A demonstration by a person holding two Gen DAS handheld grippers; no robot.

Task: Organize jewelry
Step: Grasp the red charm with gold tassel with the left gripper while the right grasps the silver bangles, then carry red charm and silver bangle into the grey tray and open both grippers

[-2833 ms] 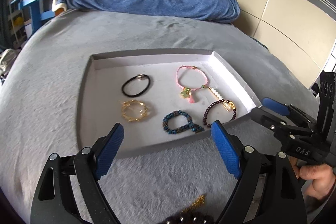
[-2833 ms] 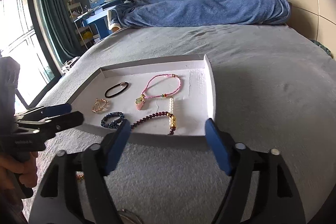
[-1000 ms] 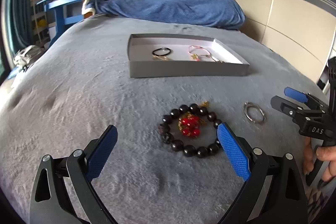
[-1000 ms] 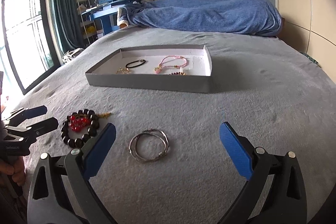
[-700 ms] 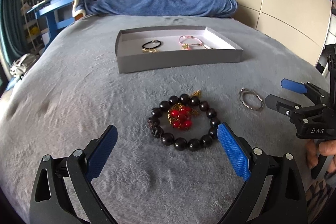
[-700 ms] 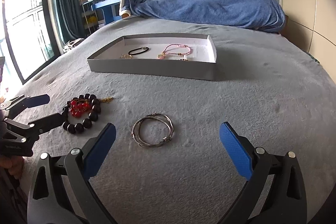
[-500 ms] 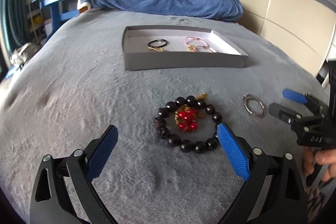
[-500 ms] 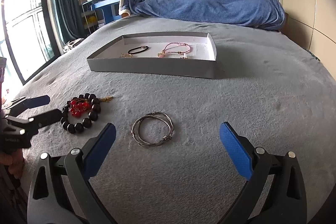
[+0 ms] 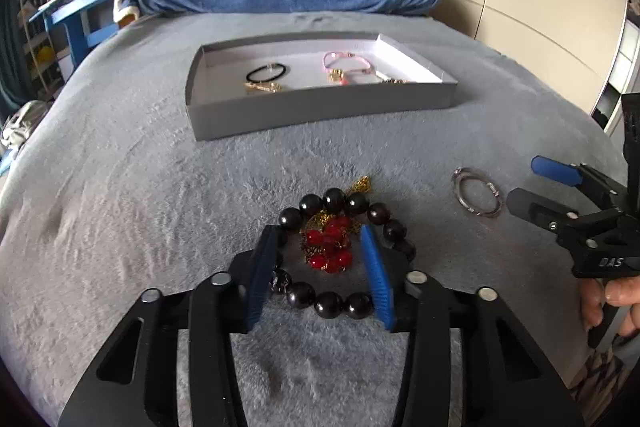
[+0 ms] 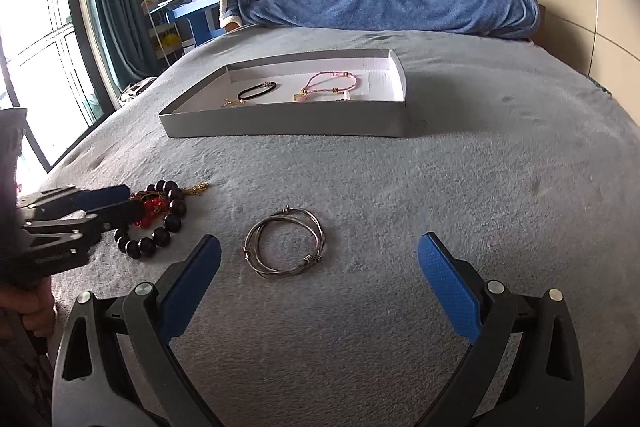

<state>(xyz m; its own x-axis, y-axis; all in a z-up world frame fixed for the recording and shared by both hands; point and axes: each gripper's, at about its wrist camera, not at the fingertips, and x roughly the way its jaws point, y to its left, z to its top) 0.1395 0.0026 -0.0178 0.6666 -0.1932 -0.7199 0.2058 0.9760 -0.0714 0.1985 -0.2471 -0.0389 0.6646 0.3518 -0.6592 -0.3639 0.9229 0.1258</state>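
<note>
Dark beaded bracelet (image 9: 332, 255) between closing left gripper (image 9: 320, 247), grey bedspread (image 9: 160, 207)

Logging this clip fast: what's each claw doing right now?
Left claw: closing around the red bead cluster inside the dark bead bracelet; grip not yet clear.
Right claw: open, empty, near the silver bangles.

Two hand-held grippers: left (image 9: 320, 267), right (image 10: 320, 275). One grey tray (image 9: 320, 107) ahead of them. Outside it: one dark beaded bracelet (image 9: 332, 303), one red bead cluster (image 9: 330, 247) between the left jaws, one silver bangle (image 10: 284, 243) before the right. In the tray: one black band (image 9: 266, 71), one pink bracelet (image 9: 344, 61).
</note>
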